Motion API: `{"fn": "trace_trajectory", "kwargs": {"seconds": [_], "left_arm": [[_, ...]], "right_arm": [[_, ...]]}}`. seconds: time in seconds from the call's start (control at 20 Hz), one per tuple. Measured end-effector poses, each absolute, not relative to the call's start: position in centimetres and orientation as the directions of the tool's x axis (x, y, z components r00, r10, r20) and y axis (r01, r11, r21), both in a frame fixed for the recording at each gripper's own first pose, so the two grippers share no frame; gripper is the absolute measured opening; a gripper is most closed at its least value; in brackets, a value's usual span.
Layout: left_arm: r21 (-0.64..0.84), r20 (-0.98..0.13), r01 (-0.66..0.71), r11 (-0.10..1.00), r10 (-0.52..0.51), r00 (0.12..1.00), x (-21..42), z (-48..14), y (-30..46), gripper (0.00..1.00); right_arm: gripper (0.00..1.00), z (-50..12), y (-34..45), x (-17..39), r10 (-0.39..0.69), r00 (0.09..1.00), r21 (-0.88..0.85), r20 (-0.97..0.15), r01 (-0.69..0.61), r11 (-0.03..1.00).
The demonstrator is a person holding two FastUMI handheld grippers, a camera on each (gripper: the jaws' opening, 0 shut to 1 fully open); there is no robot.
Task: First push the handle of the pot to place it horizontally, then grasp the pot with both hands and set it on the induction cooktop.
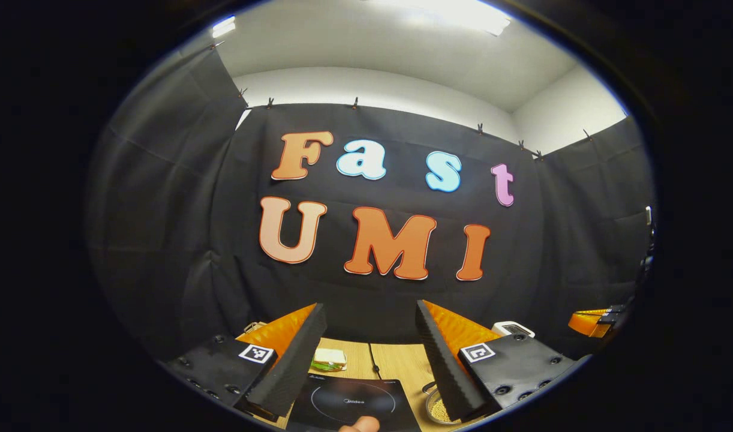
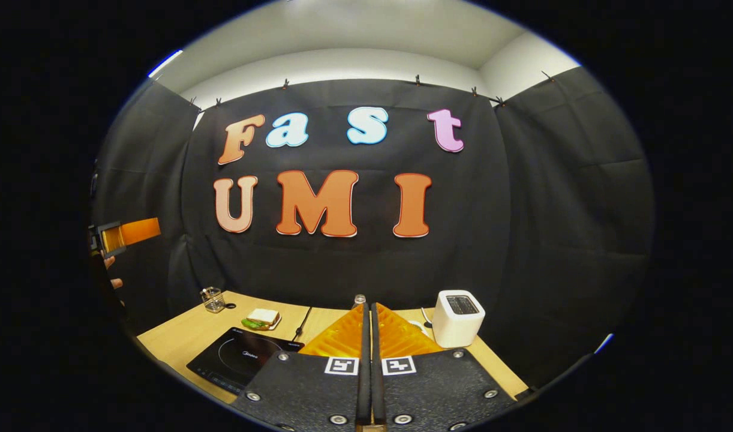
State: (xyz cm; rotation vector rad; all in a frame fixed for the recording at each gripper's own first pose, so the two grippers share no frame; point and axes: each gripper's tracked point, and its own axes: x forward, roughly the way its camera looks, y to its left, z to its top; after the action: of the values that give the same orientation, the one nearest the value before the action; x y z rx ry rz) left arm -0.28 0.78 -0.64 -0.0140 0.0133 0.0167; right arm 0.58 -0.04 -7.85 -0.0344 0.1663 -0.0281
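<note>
The left hand-held gripper (image 1: pixel 371 336) hangs released, fingers wide apart, above the induction cooktop (image 1: pixel 354 403) on the worktop (image 1: pixel 396 360). A pot rim (image 1: pixel 436 408) peeks just right of the cooktop, its handle direction hidden. The right hand-held gripper (image 2: pixel 367 336) is clenched, empty.

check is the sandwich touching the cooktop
Apart. The right gripper view shows bare table between the sandwich and the cooktop.

Both views looked from above the wooden table (image 2: pixel 180 336) toward the booth's back wall. The left gripper view sat close over the induction cooktop (image 1: pixel 354 403); the right gripper view saw the cooktop (image 2: pixel 240 357) left of its fingers.
</note>
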Motion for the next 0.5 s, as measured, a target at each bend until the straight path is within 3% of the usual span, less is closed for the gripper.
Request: {"fn": "trace_trajectory", "kwargs": {"seconds": [0.5], "left_arm": [[0.003, -0.018, -0.028, 1.000, 0.028, 0.999, 0.0, -1.1, 1.4, 0.98]], "right_arm": [[0.00, -14.4, -1.5, -1.3, -0.050, 0.958, -0.006, -0.282, 0.050, 0.999]]}}
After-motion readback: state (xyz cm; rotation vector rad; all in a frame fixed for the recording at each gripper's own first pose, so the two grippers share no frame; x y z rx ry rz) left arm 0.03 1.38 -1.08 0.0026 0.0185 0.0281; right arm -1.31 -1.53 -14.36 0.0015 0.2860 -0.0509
